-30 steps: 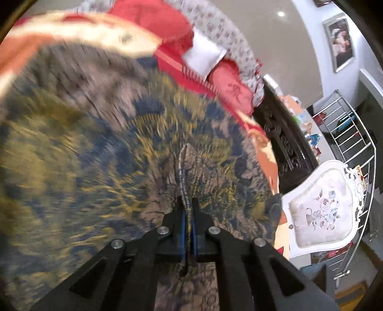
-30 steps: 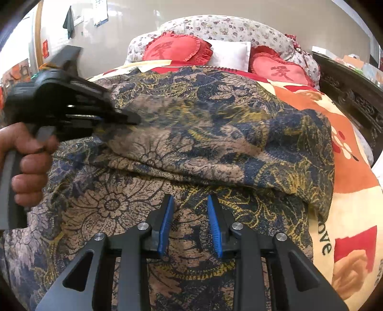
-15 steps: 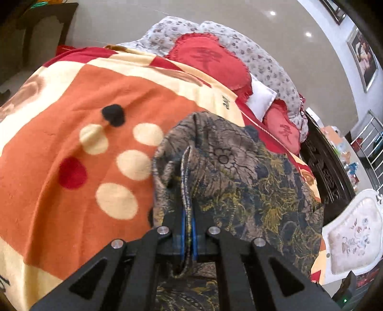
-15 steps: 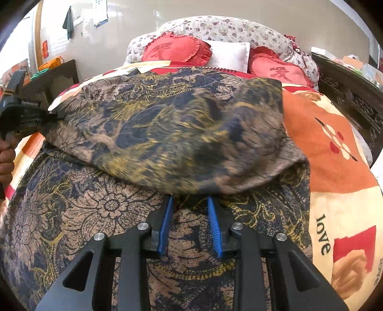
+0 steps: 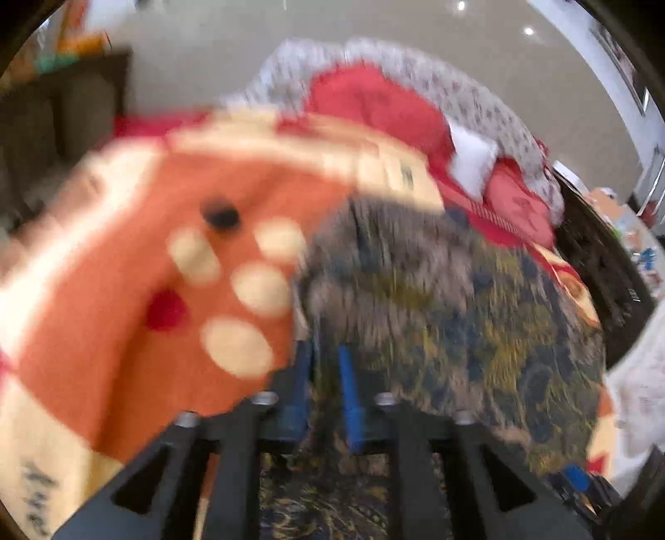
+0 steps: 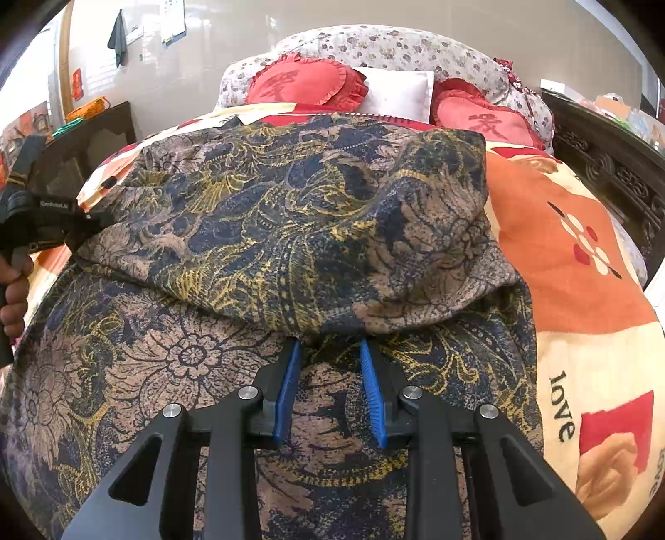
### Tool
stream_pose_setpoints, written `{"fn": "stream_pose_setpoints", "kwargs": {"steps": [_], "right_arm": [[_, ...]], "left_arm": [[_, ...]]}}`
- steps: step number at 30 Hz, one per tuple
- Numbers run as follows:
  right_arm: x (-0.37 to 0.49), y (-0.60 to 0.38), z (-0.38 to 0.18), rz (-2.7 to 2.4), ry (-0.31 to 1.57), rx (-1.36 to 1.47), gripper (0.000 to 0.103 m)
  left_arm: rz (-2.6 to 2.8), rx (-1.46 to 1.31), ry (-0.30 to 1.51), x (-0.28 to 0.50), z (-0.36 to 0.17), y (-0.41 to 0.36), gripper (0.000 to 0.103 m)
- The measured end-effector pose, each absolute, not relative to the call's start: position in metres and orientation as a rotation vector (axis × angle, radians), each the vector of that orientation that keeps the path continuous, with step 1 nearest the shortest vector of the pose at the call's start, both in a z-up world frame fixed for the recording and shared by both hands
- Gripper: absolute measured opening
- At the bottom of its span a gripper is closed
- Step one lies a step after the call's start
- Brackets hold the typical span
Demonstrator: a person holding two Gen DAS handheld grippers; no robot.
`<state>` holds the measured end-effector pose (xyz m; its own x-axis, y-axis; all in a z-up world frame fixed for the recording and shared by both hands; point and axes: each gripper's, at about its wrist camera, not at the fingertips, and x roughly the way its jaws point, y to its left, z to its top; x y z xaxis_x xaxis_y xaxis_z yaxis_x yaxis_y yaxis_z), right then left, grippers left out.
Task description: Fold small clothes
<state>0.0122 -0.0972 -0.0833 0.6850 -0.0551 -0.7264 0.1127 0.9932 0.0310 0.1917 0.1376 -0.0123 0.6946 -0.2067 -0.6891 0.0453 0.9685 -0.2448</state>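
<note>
Two tools: left tool blurred, jaws just opened narrowly, patterned cloth edge loose between them. Right tool parted, tips hidden under the fold. Cloth lies on bed blanket.

Both wrist views look steeply down, close over the same patterned garment on the bed.

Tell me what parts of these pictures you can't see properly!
- Left wrist view: all smeared by motion, so the floral garment and blanket print blur. The left gripper has just been opening; whether cloth still touches its pads is unclear.
- Right wrist view: the folded-over flap covers the right gripper fingertips.
- Right wrist view: the picture's left edge cuts off the hand.
- Right wrist view: the wall papers are too small to read.
</note>
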Motion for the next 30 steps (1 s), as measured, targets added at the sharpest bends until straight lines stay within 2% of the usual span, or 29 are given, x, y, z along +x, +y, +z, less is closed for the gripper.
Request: {"fn": "stream_pose_setpoints", "kwargs": {"steps": [1,2,5,7,9,10,12,13,16,17,18,19,25,30], "right_arm": [[0.012,-0.097,-0.083,-0.095,0.814,0.076,0.047],[0.013,-0.096,-0.083,-0.097,0.818,0.079,0.047],[0.008,-0.099,-0.077,-0.085,0.815,0.110,0.047],[0.002,-0.108,-0.061,-0.057,0.762,0.180,0.047],[0.001,-0.119,-0.043,-0.089,0.694,0.210,0.047],[0.004,-0.126,-0.035,-0.119,0.667,0.209,0.047],[0.017,-0.143,-0.027,-0.137,0.626,0.208,0.047],[0.027,-0.152,-0.029,-0.124,0.639,0.213,0.047],[0.059,-0.186,-0.067,-0.160,0.824,0.177,0.047],[0.064,-0.194,-0.080,-0.166,0.878,0.182,0.038],[0.058,-0.203,-0.085,-0.154,0.843,0.169,0.023],[0.053,-0.206,-0.086,-0.164,0.831,0.138,0.017],[0.047,-0.211,-0.067,-0.233,0.867,0.111,0.018],[0.065,-0.210,-0.020,-0.162,0.730,0.158,0.020]], "left_arm": [[-0.128,-0.206,0.738,0.186,-0.002,0.134,0.047],[-0.131,-0.189,0.696,0.182,0.008,0.127,0.054],[-0.181,-0.071,0.667,0.185,0.015,0.094,0.054],[-0.194,-0.009,0.731,0.198,-0.002,0.077,0.054],[-0.145,0.001,0.834,0.216,-0.031,0.073,0.049],[-0.122,-0.001,0.856,0.219,-0.040,0.074,0.042],[-0.105,-0.031,0.824,0.214,-0.049,0.082,0.036],[-0.082,-0.025,0.814,0.210,-0.051,0.084,0.032],[-0.043,-0.023,0.790,0.199,-0.054,0.092,0.028],[-0.013,-0.033,0.785,0.196,-0.054,0.095,0.028],[0.010,-0.054,0.784,0.196,-0.055,0.099,0.028],[0.013,-0.069,0.787,0.197,-0.057,0.102,0.028],[0.030,-0.026,0.788,0.198,-0.056,0.098,0.028],[0.017,-0.047,0.792,0.198,-0.058,0.101,0.028]]}}
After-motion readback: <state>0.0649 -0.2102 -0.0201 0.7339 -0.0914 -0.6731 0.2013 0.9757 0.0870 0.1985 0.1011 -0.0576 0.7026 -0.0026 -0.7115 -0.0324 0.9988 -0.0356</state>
